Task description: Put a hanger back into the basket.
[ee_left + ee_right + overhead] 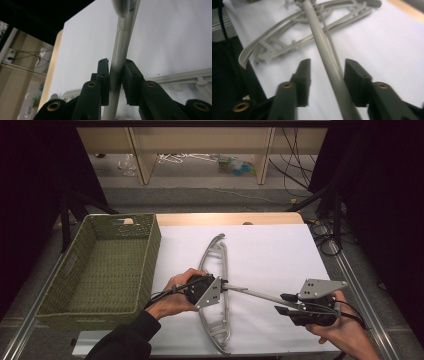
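Note:
A grey plastic hanger (224, 260) lies on the white table cover (280, 250), its curved frame running front to back. A long grey rod (260, 294) sticks out of its middle toward the right. My left gripper (222, 284) is shut on the rod (120, 50) close to the frame, the pads (103, 75) pressing on both sides. My right gripper (282, 303) stands open at the rod's outer end. In the right gripper view the rod (324, 55) passes between the spread jaws of the right gripper (328, 72), nearer the right pad, and the hanger frame (287, 37) lies beyond.
A green woven basket (150, 255) with nothing visible in it stands on the left, right beside the white cover. The table's wooden back edge (225, 218) runs behind. Shelving and cables sit on the floor farther back.

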`<act>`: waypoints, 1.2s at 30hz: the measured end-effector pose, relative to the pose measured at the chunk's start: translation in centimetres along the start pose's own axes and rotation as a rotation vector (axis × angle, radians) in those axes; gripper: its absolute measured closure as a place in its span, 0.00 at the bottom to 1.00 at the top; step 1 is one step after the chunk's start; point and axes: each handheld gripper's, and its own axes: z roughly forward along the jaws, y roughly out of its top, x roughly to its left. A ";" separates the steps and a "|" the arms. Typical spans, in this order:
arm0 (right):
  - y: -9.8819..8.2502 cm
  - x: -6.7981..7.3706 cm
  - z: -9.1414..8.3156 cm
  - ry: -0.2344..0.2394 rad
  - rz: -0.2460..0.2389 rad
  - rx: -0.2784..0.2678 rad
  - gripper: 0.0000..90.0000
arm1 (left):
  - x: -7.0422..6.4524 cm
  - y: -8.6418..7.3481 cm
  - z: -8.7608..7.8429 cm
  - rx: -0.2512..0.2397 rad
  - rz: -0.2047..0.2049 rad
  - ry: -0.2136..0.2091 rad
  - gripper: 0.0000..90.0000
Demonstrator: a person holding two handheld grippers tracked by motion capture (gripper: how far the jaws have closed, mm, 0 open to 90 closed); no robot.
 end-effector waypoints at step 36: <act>1.8 2.5 1.2 -0.047 0.071 -0.253 0.37 | 4.8 -2.3 -9.8 -0.034 -0.790 0.013 0.88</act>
